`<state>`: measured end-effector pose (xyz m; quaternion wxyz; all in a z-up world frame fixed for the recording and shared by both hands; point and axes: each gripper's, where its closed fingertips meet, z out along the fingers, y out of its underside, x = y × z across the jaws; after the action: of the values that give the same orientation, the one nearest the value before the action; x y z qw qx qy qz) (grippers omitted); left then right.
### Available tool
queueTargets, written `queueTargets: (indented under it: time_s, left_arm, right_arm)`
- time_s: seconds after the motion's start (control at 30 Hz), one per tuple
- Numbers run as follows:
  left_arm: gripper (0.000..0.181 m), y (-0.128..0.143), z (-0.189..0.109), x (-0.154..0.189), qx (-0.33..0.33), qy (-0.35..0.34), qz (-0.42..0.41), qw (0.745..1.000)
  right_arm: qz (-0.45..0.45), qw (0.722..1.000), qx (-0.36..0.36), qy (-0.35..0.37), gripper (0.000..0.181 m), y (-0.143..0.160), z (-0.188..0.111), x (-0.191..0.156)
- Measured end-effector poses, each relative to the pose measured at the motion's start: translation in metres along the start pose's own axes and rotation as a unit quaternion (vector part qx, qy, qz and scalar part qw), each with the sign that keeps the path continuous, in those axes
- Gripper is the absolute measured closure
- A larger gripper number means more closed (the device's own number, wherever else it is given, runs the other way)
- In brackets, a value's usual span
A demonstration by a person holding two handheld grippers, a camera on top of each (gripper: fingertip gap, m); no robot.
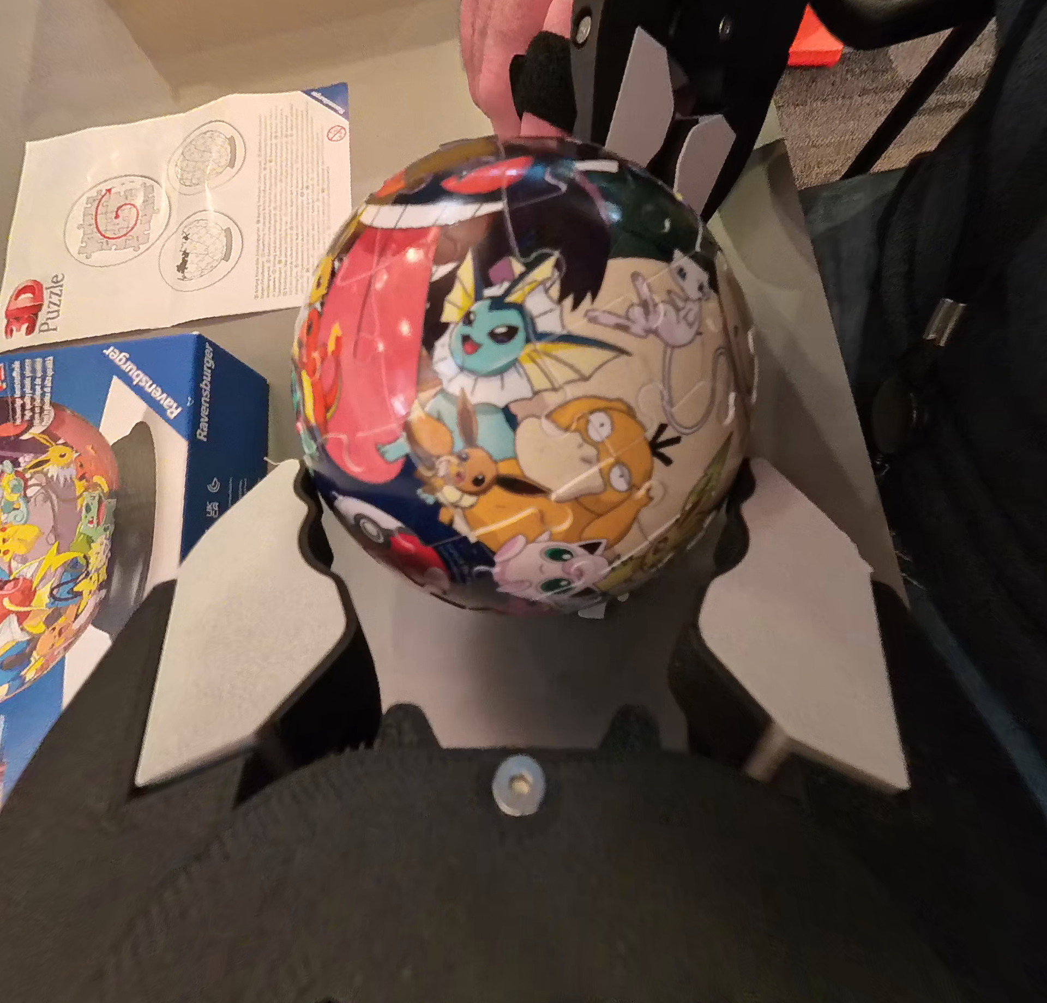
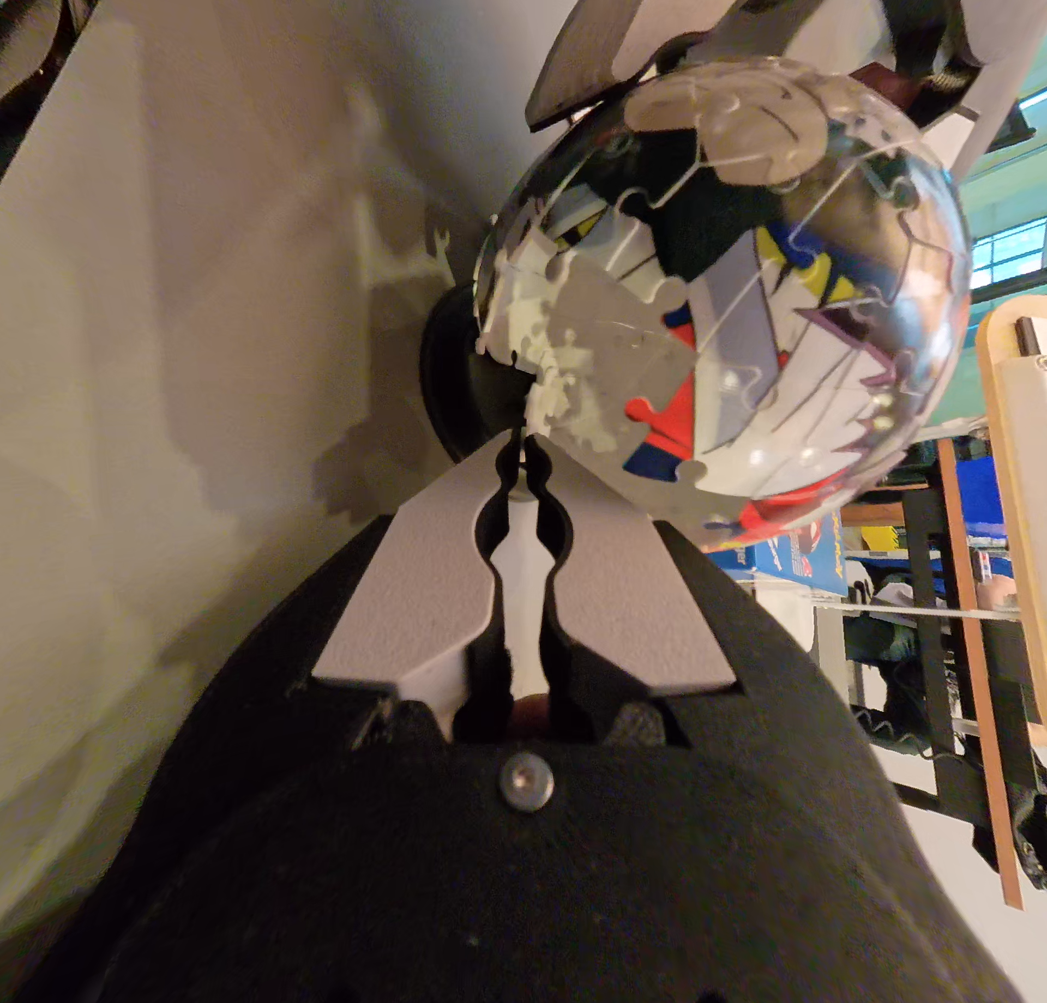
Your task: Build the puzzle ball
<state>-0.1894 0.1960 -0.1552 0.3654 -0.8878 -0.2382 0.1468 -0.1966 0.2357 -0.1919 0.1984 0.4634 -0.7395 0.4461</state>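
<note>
The round, glossy cartoon-printed puzzle ball (image 1: 524,375) sits clamped between the left gripper's (image 1: 524,480) spread fingers above the grey table (image 1: 238,41). The right gripper (image 2: 521,443) is pinched closed against the ball's edge; whether it holds a piece is unclear.

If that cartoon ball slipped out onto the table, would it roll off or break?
The puzzle ball is round and glossy, so it would probably roll. Seams between its pieces suggest a knock could pop some loose. The left gripper cradles it between wide-open jaws, probably not tightly.

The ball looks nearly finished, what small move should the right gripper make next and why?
Probably ease the right gripper forward to seat what it pinches into the gap: its fingers are closed at the ragged opening in the ball, which the left gripper cradles.
</note>
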Motion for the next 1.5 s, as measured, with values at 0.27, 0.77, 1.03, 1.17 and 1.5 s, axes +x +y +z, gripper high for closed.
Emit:
queueTargets:
  time_s: [0.27, 0.77, 1.03, 1.17, 1.5]
  left_arm:
    - [0.049, 0.0006, -0.0005, 0.0, 0.005, -0.001, 0.0, 1.0]
    - [0.049, 0.0, -0.0001, 0.0003, 0.005, -0.004, 0.001, 1.0]
    - [0.049, 0.0003, -0.0004, 0.0003, 0.004, -0.006, 0.001, 1.0]
    - [0.049, -0.0001, -0.0001, 0.0004, 0.005, -0.006, 0.001, 1.0]
    - [0.049, -0.0004, -0.0001, 0.0009, 0.005, -0.007, 0.002, 1.0]
  right_arm:
    - [0.001, 1.0, 0.006, -0.013, 0.181, -0.0009, 0.0005, -0.0042]
    - [0.006, 1.0, -0.009, -0.011, 0.181, -0.0031, 0.0068, -0.0045]
    - [0.014, 0.999, -0.028, -0.01, 0.181, 0.0, 0.0048, -0.0023]
    - [0.013, 0.999, -0.03, -0.01, 0.181, -0.0003, 0.0046, -0.0022]
    - [0.048, 0.999, -0.007, -0.01, 0.175, -0.0018, 0.0001, 0.0007]
